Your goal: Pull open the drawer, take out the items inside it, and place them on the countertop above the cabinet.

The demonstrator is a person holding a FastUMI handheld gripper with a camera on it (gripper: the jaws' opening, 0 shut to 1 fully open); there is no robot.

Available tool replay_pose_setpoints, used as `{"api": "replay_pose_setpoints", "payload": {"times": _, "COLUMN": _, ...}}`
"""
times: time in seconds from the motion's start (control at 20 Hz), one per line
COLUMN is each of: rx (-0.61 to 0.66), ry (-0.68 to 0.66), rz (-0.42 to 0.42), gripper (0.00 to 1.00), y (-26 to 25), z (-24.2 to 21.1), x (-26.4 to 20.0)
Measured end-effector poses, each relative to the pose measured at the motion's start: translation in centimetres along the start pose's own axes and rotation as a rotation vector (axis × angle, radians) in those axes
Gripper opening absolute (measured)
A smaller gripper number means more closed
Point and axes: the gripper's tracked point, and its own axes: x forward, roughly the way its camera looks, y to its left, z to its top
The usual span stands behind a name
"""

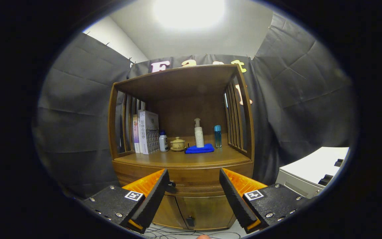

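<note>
the gripper [194, 189] hung with its fingers spread wide, nothing between them, and open air lay between it and the closed drawer front [194, 177] of the wooden cabinet [181, 159]. on the countertop [164, 160] the front strip was bare. further back stood books [146, 132], a white bottle [163, 141], a lidded cup [178, 143], a pump bottle [199, 133] on a blue cloth [200, 149], and a blue bottle [217, 136]. slatted sides [235, 116] and the roof boxed it in. cables [177, 234] lay on the floor below.

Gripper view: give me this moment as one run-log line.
gripper: open, holding nothing | drawer: shut, just ahead of fingers | countertop: books, bottles, teacup, blue cloth | stage: pull not yet begun
</note>
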Motion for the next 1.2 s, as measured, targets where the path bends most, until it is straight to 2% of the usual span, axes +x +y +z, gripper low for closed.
{"api": "replay_pose_setpoints", "payload": {"times": 0.6, "rx": 0.001, "ry": 0.027, "rz": 0.006, "gripper": 0.94, "y": 2.9, "z": -1.0, "x": 5.3}}
{"api": "replay_pose_setpoints", "payload": {"times": 1.2, "rx": -0.008, "ry": 0.163, "rz": 0.023, "gripper": 0.94, "y": 5.6, "z": -7.9, "x": 11.9}}
